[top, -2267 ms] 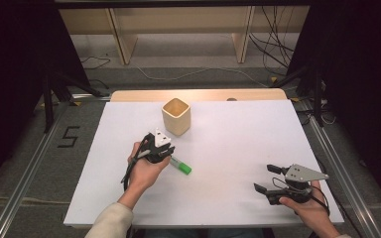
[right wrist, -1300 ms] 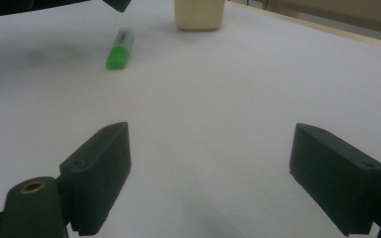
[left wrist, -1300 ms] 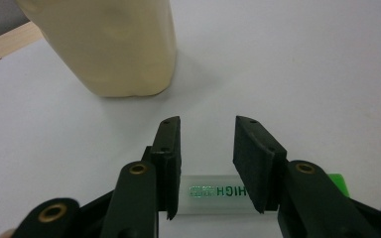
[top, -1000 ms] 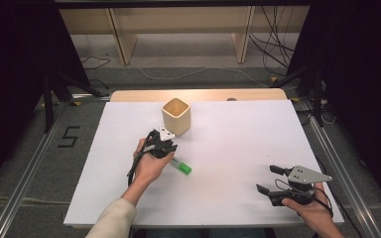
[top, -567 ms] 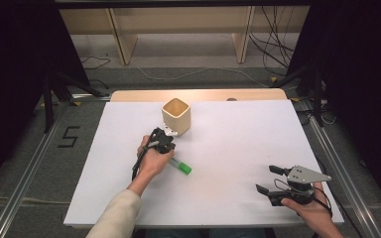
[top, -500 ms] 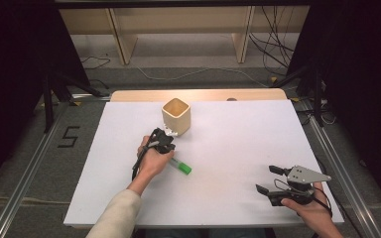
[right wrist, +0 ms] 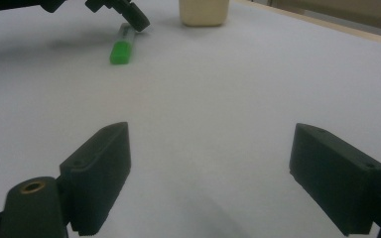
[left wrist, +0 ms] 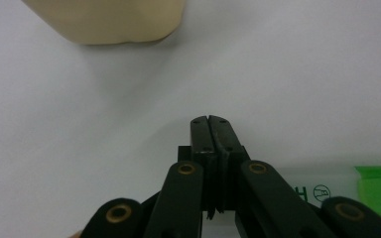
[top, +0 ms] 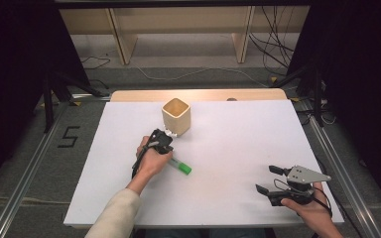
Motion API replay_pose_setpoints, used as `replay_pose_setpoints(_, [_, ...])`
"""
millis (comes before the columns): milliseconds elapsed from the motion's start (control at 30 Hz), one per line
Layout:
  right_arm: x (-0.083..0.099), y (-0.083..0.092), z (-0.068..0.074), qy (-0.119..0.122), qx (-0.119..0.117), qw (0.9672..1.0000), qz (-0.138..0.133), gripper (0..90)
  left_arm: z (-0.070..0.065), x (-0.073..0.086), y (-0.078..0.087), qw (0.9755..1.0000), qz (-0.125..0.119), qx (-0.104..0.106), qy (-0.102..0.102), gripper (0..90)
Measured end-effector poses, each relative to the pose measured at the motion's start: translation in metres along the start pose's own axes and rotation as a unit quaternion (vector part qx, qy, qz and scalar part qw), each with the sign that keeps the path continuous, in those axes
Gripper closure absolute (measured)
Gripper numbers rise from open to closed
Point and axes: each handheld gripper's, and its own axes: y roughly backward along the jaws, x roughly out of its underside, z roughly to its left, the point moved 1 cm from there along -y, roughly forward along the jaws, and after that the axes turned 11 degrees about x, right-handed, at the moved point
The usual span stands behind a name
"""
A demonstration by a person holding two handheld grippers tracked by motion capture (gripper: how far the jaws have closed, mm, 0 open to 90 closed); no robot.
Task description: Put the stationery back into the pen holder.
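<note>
The jaws of the left gripper (left wrist: 212, 141) are pressed flat together with nothing between them, their tips low over the white bench (top: 238, 148) just beside the marker (top: 179, 166); the jaws of the right gripper (right wrist: 228, 173) stand wide apart and empty, resting near the bench's front right corner, well apart from everything else. The marker lies flat on the bench a little in front of the beige cup (top: 176, 115), its green cap pointing toward the person's right and its white barrel running back under the left hand (top: 151, 159). It looks light, rigid and smooth, so it would probably roll or skid if nudged from one side; the surer hold seems to be across the white barrel near its middle, jaws square to its length, rather than on the cap, which might pull off. Much of the barrel is hidden by the hand and gripper in the high view, and the left gripper view cuts it off behind the linkage, showing part of some green lettering that cannot be read. Whether the closed tips touch the bench or the marker cannot be told. The cup's inside is in shadow, its contents unclear.
</note>
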Motion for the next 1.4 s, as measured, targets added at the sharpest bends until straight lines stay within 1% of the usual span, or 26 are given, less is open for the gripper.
replay_pose_setpoints(67, [0.0, 0.0, 0.0, 0.0, 0.0, 1.0, 0.0, 17.2, 0.0, 0.001, 0.0, 1.0, 0.005, 0.0, 0.003, 89.8])
replay_pose_setpoints(100, [0.0, 0.0, 0.0, -0.001, 0.0, 1.0, 0.001, 17.2, 0.0, 0.002, 0.0, 0.9999, 0.013, -0.003, 0.0, 89.8])
replay_pose_setpoints(167, [0.0, 0.0, 0.0, -0.001, 0.0, 1.0, 0.001, 17.2, 0.0, 0.002, 0.0, 0.9999, 0.014, -0.003, 0.002, 89.8])
replay_pose_setpoints(267, [0.0, 0.0, 0.0, 0.0, 0.0, 1.0, 0.001, 17.2, 0.0, 0.004, 0.003, 0.9997, 0.024, -0.005, 0.0, 89.8])
replay_pose_setpoints(367, [0.0, 0.0, 0.001, -0.001, -0.001, 1.0, -0.001, 17.2, -0.001, 0.005, 0.004, 0.9996, 0.027, -0.003, 0.003, 89.8])
replay_pose_setpoints(400, [0.0, 0.0, 0.001, 0.0, -0.001, 1.0, -0.001, 17.2, -0.001, 0.005, 0.004, 0.9996, 0.027, -0.003, 0.003, 89.8])
replay_pose_setpoints(433, [0.0, 0.0, 0.001, 0.0, -0.001, 1.0, -0.001, 17.2, -0.001, 0.006, 0.005, 0.9994, 0.033, -0.005, -0.002, 89.8])
replay_pose_setpoints(533, [0.0, 0.0, 0.001, -0.001, -0.001, 1.0, -0.001, 17.2, -0.003, 0.006, 0.006, 0.9994, 0.035, -0.005, 0.0, 89.8])
replay_pose_setpoints(600, [0.0, -0.001, 0.001, 0.0, -0.001, 1.0, -0.001, 17.2, -0.005, 0.007, 0.008, 0.9991, 0.042, -0.008, -0.006, 89.8])
replay_pose_setpoints(867, [0.0, -0.001, 0.001, 0.002, -0.002, 1.0, -0.001, 17.2, -0.007, 0.01, 0.011, 0.9984, 0.056, -0.013, -0.005, 89.8])
replay_pose_setpoints(933, [0.0, -0.001, 0.001, 0.0, -0.001, 1.0, 0.002, 17.2, -0.008, 0.012, 0.012, 0.9976, 0.067, -0.015, -0.006, 89.8])
replay_pose_setpoints(1067, [0.0, -0.001, 0.002, -0.001, -0.002, 1.0, 0.003, 17.2, -0.008, 0.015, 0.015, 0.9974, 0.07, -0.015, -0.001, 89.9])
replay_pose_setpoints(1100, [0.0, -0.001, 0.002, 0.0, -0.002, 1.0, 0.001, 17.2, -0.008, 0.017, 0.016, 0.9972, 0.074, -0.011, 0.003, 89.8])
replay_pose_setpoints(1167, [0.0, -0.001, 0.002, 0.001, -0.002, 1.0, 0.004, 17.2, -0.008, 0.017, 0.017, 0.9969, 0.078, -0.01, 0.0, 89.8])
replay_pose_setpoints(1333, [0.0, -0.001, 0.002, 0.001, -0.002, 1.0, 0.001, 17.2, -0.009, 0.021, 0.021, 0.9964, 0.085, -0.008, 0.002, 89.8])
replay_pose_setpoints(1367, [0.0, -0.001, 0.002, 0.001, -0.002, 1.0, 0.002, 17.2, -0.01, 0.022, 0.021, 0.9965, 0.083, -0.008, 0.005, 89.8])
replay_pose_setpoints(1400, [0.0, -0.001, 0.002, 0.001, -0.003, 1.0, 0.001, 17.2, -0.01, 0.023, 0.022, 0.9963, 0.085, -0.008, 0.002, 89.8])
